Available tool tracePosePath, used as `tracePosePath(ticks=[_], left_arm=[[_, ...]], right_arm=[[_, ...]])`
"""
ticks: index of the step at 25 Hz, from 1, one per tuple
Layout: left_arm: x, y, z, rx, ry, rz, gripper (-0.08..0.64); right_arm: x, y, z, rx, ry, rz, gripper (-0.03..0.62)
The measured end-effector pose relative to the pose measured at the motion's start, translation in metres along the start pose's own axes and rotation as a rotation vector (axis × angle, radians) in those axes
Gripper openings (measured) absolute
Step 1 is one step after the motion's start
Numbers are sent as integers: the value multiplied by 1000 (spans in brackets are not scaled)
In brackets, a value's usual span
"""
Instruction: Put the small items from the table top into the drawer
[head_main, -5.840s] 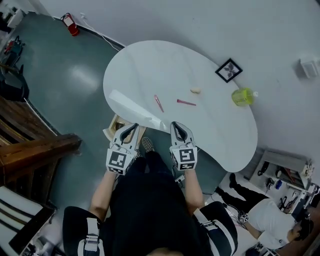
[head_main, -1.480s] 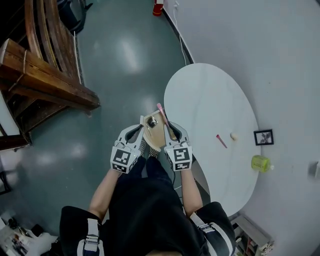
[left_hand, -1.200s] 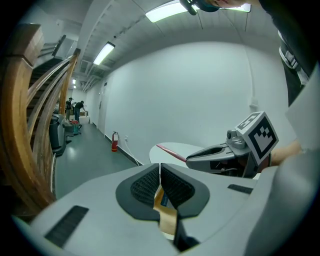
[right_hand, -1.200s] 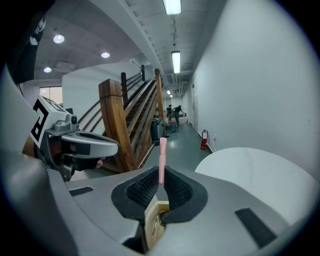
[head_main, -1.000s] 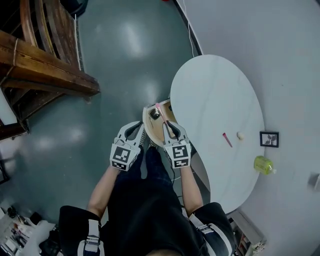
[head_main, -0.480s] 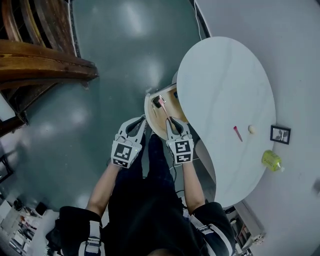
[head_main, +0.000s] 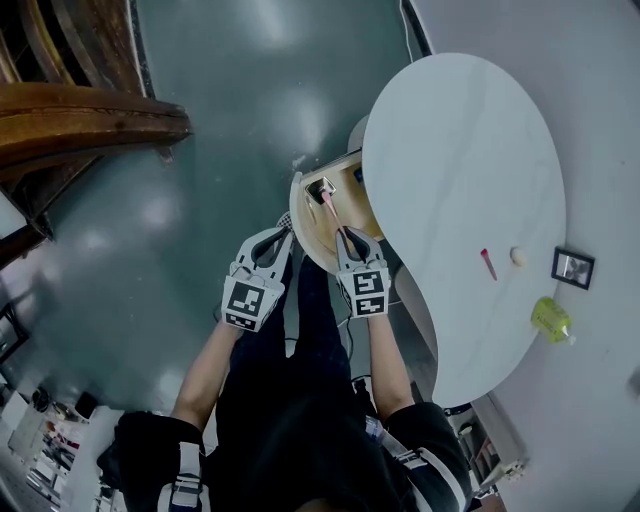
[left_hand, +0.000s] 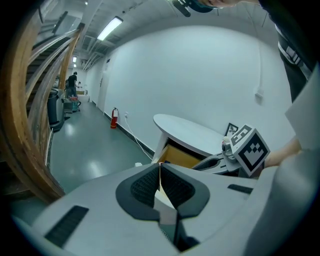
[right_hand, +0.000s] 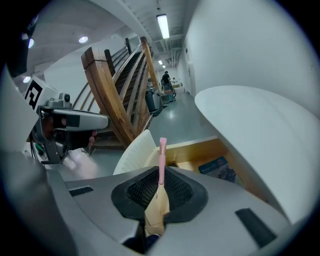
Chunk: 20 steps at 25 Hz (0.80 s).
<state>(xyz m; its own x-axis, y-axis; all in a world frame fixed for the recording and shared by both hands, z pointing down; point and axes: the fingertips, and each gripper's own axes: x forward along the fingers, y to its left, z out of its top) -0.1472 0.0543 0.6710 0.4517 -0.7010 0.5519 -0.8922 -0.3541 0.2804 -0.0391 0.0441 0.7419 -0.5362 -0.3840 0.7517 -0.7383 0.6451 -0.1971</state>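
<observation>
My right gripper (head_main: 341, 234) is shut on a thin pink stick (right_hand: 162, 159), whose tip (head_main: 326, 199) reaches out over the open wooden drawer (head_main: 312, 228) under the white table (head_main: 460, 150). The right gripper view looks down into the drawer (right_hand: 195, 149), where a blue printed item (right_hand: 218, 169) lies. My left gripper (head_main: 275, 241) hangs just left of the drawer's curved white front, shut with nothing between its pads (left_hand: 145, 184). A second pink stick (head_main: 488, 264) and a small beige piece (head_main: 518, 256) lie on the table top.
A framed picture (head_main: 572, 267) and a green bottle (head_main: 552, 320) stand at the table's far edge. Wooden stairs (head_main: 90, 110) rise at the left over the grey floor. My legs are right below the drawer.
The pink stick, on the table in the oldest frame, is now in my right gripper. Over the last second both grippers have sunk, bringing the stick over the drawer.
</observation>
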Motion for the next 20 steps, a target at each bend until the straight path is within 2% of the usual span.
tracePosePath(ticks=[20], left_arm=[[0,19,-16,-23,25,29,24]], right_arm=[[88,-6,-51,-69,214,49,54]])
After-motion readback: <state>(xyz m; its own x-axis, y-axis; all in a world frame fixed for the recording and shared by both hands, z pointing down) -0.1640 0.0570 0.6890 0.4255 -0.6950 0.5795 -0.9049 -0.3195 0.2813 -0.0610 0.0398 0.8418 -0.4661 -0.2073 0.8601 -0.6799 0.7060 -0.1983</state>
